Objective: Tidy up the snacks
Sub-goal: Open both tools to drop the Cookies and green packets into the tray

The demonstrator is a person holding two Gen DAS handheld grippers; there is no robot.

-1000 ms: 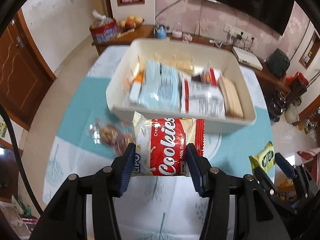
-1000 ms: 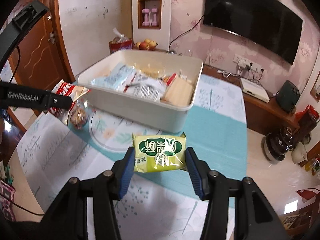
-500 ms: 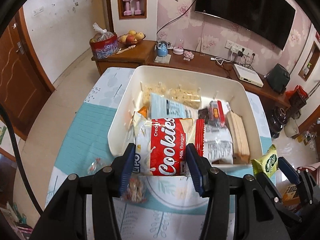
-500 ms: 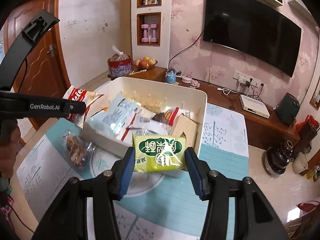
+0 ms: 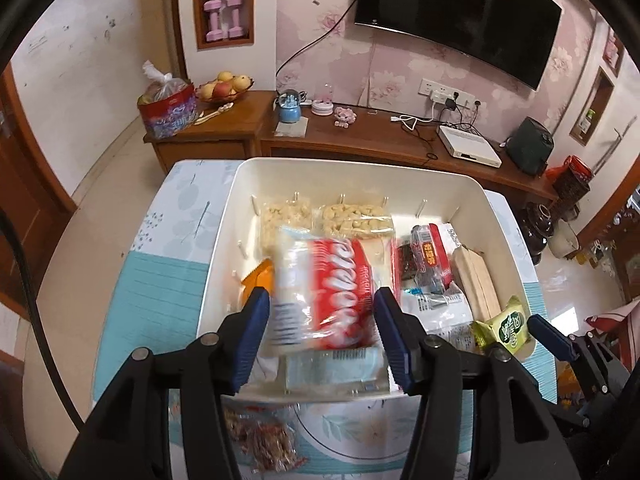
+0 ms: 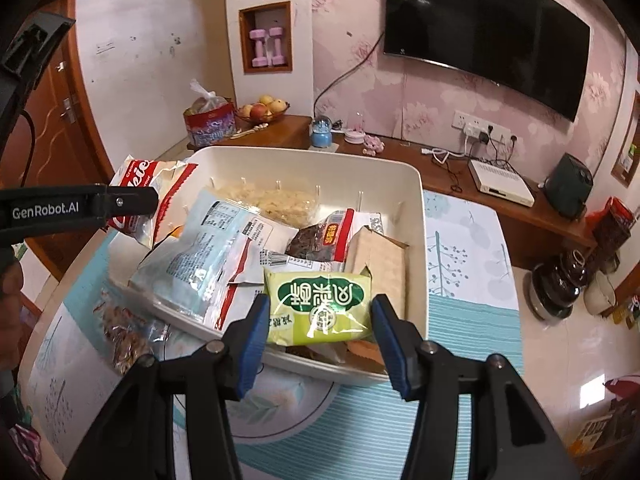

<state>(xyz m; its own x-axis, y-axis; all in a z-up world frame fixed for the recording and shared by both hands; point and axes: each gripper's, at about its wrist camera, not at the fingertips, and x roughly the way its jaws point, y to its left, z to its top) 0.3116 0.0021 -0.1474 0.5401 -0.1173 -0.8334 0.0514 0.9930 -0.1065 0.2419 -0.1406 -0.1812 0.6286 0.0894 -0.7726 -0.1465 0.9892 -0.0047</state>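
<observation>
A cream plastic bin (image 5: 352,164) holding several snack packs stands on the table. My left gripper (image 5: 320,320) hangs over its near left part with a red and white cookies pack (image 5: 332,292) between the fingers. The jaws are opening, and the pack looks blurred and tilted, loose from the pads. My right gripper (image 6: 318,320) is shut on a green packet (image 6: 320,304) above the bin's near right corner. The left wrist view also has the green packet (image 5: 506,326) at its right. In the right wrist view the cookies pack (image 6: 172,184) shows at the left gripper's tip.
A clear bag of nuts (image 5: 264,444) lies on the patterned tablecloth (image 6: 460,320) just in front of the bin. Inside the bin are cashew packs (image 5: 352,216), a pale blue pack (image 6: 208,256) and a tan pack (image 5: 476,276). A wooden sideboard (image 5: 360,136) stands behind the table.
Both grippers moved forward from the table in front of the bin to over its inside, carrying their packs. The cookies pack has now tilted and blurred between the left fingers.
</observation>
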